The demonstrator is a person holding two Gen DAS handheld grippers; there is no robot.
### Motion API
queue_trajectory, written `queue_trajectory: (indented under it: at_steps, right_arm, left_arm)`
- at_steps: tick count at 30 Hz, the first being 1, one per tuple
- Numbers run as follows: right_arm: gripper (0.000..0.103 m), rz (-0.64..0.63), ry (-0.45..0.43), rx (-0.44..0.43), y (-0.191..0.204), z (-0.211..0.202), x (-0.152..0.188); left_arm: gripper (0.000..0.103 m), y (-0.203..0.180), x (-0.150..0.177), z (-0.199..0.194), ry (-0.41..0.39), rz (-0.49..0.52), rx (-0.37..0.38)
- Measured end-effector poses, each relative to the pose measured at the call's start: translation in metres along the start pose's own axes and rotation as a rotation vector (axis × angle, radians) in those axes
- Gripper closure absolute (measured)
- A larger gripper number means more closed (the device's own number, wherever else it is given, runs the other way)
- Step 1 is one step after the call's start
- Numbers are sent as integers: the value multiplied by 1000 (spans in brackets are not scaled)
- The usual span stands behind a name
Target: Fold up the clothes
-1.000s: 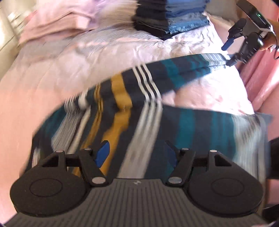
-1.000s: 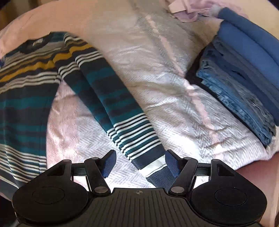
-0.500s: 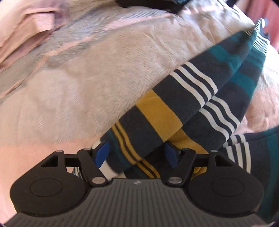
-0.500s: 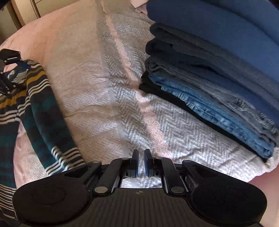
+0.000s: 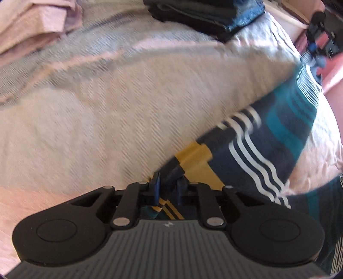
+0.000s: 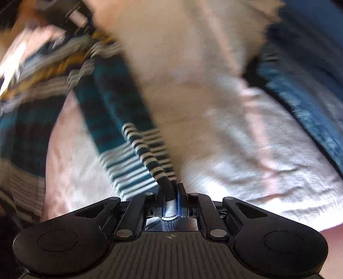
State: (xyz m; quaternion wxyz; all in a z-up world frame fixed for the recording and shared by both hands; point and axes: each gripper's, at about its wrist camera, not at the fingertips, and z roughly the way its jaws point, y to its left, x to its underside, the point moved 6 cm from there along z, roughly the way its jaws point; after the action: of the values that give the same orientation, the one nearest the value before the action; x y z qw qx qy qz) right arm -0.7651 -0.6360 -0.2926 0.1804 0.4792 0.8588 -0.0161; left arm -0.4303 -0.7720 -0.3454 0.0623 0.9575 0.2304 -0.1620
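Across the lower centre of both views, the striped sweater lies on the bed. The left gripper is closing on its shoulder; the right gripper pinches the cuff. It looks soft, light and limp, best held at seams.

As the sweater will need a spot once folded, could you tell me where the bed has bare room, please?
The widest bare patch is the bedspread bordered by the pink folded linen at far left, the stack of folded jeans at the far edge and the striped sweater sleeve. It is crowded on the sweater's side, where its body covers the bed.
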Motion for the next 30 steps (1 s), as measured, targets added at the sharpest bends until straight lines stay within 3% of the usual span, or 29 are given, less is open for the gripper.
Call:
queue_trajectory:
  at_steps: [3,5,6,8,9,14,17,19,23,30]
  right_arm:
    - [96,78,-113,71,-44,-20,-32]
    - [94,101,-175,120,-66,-22,-50]
    - [90,110,-169,154,-72,-17,-55]
    - [63,120,-152,220,-78,-10,-61]
    - [61,120,-147,250,-79,-8,-61]
    - [59,211,-127,236,-85,-5,-42]
    - [57,324,-103,150,-91,5,-30]
    - [57,360,-56,161,-94,11,-24]
    - [56,326,-112,157,-78,1,-37]
    - [50,207,-120,-57,2,21,-80]
  left_arm:
    - [90,16,-14,6,-24,-47,-41]
    - [84,27,-21,16,-25,-115,-68]
    - [83,31,-24,20,-21,-158,-69]
    - [78,36,-28,16,-44,-202,-83]
    - [74,39,-29,12,-66,-218,-94]
    - [70,49,-23,-7,-118,-331,-127]
    - [69,44,-12,-8,-78,-358,-130]
    - [69,35,-1,-16,-56,-367,-139]
    - [63,8,51,-51,-9,-459,-193]
    - [58,-61,195,-138,115,-725,-327]
